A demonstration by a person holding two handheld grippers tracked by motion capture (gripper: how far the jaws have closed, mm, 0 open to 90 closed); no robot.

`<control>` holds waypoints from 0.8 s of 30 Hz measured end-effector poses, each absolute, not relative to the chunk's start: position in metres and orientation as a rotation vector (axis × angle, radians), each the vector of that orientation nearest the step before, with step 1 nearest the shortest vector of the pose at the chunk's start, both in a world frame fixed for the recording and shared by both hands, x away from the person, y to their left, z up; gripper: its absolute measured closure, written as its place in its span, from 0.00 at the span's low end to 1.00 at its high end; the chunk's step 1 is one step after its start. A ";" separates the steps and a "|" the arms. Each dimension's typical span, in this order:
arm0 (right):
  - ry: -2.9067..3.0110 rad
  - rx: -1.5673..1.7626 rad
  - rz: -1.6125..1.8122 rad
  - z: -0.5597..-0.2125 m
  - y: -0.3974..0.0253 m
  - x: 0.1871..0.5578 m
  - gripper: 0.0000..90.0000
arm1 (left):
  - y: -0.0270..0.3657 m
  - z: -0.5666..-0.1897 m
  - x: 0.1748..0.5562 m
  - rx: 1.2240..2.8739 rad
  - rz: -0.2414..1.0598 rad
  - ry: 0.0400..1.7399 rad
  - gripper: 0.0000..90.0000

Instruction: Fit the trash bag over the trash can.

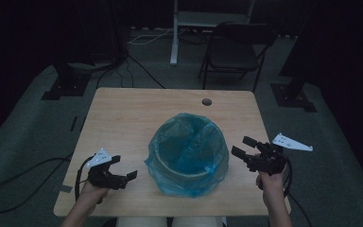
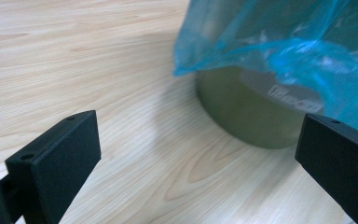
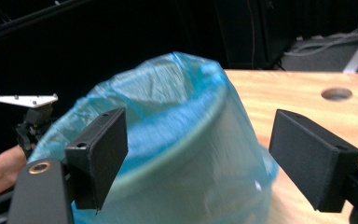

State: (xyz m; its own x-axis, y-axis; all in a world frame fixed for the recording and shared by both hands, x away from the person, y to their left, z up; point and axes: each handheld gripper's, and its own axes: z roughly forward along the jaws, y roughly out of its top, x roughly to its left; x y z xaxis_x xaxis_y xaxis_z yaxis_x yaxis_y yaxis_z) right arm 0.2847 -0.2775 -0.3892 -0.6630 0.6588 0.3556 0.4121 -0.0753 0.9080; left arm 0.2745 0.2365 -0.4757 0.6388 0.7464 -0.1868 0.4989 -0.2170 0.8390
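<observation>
- The room was dim, with a dark carpeted floor, a folding chair at about twelve o'clock beyond the table and black cables trailing across the floor at nine o'clock.
- The light wooden table had a round cable hole near its far edge, at about twelve o'clock from the bin.
- A small round bin stood near the middle of the table, a little toward the person's side, lined with a blue plastic bag whose rim was folded over the outside and hung down the wall.
- In the left gripper view the bin's greyish wall showed bare beneath the bag's hanging edge, resting flat on the wood.
- The left gripper hung at about eight o'clock from the bin, just beside it and not touching; its jaws were spread wide with nothing between them but bare tabletop.
- The right gripper was held at about three o'clock from the bin, near the bag but apart from it, raised a little off the table; its jaws also stood wide apart and gripped nothing.
- In the right gripper view the bagged bin rose between and beyond the two black jaws, with the left gripper's grey plate seen past it at ten o'clock.
- The person's hands came in from six o'clock, one at each gripper.
</observation>
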 end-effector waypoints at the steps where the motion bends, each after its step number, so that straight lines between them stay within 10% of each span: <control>1: 1.989 1.169 1.821 -0.387 -0.275 0.286 0.21 | 0.240 -0.477 0.273 1.866 0.339 0.986 0.01; 9: 2.043 1.119 1.785 -0.378 -0.260 0.295 0.21 | 0.282 -0.490 0.255 1.825 0.624 0.959 0.01; 24: 2.190 0.978 1.811 -0.340 -0.203 0.346 0.21 | 0.312 -0.508 0.245 1.718 0.630 1.062 0.01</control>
State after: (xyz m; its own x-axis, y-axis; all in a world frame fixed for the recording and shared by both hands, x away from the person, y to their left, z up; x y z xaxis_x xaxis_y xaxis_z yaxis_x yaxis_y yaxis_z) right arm 0.3458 -0.2027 -0.3398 -0.7798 0.5541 0.2913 0.3904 0.0666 0.9182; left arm 0.2447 0.3125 -0.5078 0.4825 0.8737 -0.0622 0.3640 -0.1355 0.9215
